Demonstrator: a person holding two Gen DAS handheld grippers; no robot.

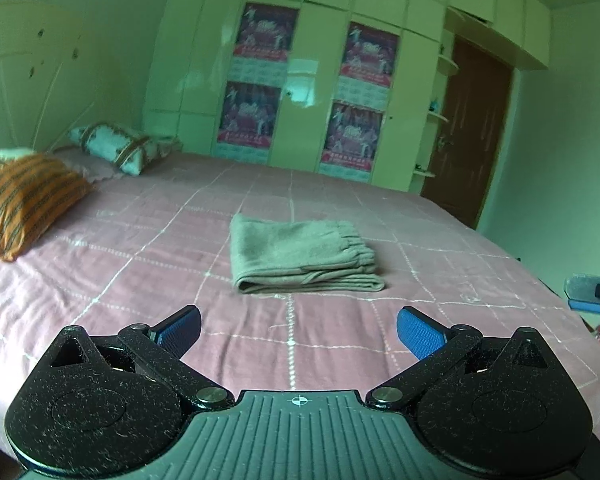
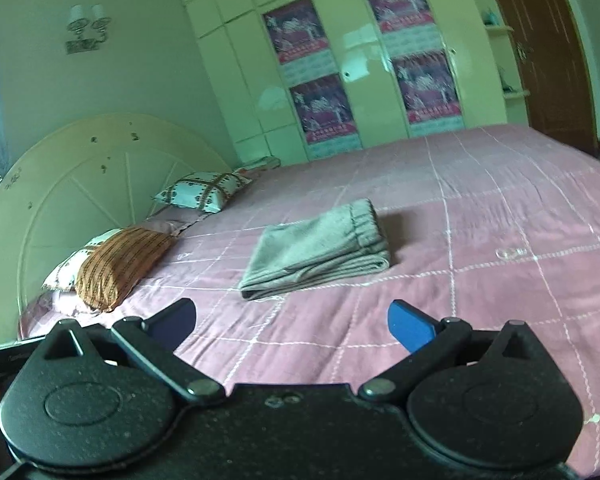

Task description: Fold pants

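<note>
Left gripper (image 1: 299, 330): jaws spread wide, blue pads (image 1: 420, 336) well apart, nothing between them. It is held above the near part of the bed, clear of the cloth, camera aimed level across the mattress toward the far wall. Right gripper (image 2: 292, 322): likewise fully spread and empty, held off the bedspread, its view canted so that the room leans to one side; this suggests the tool is rolled in the hand. In the left wrist view a blue-and-grey fitting (image 1: 592, 292) shows at the right edge, probably part of the right gripper, though this cannot be confirmed.

Pants (image 1: 302, 256): grey, lying near the middle of the pink bedspread (image 1: 140, 280), ahead of both grippers and apart from them. They form a compact rectangular stack of several layers. The gathered elastic waistband (image 2: 366, 220) lies on top along the edge away from the pillows; a folded edge faces the pillows. Edges look reasonably aligned, with a slight step between layers on the near side.

Assessment: the folding appears complete, or very nearly so. Neither tool is in contact with the garment, and no loose leg or trailing cloth is visible. At most, a light squaring of the near edge remains.

Surroundings: an orange striped pillow (image 1: 24, 204) and a patterned white pillow (image 1: 116, 146) rest by the headboard (image 2: 80, 184), well apart from the pants. A wardrobe (image 1: 328, 80) bearing posters stands behind the bed.
</note>
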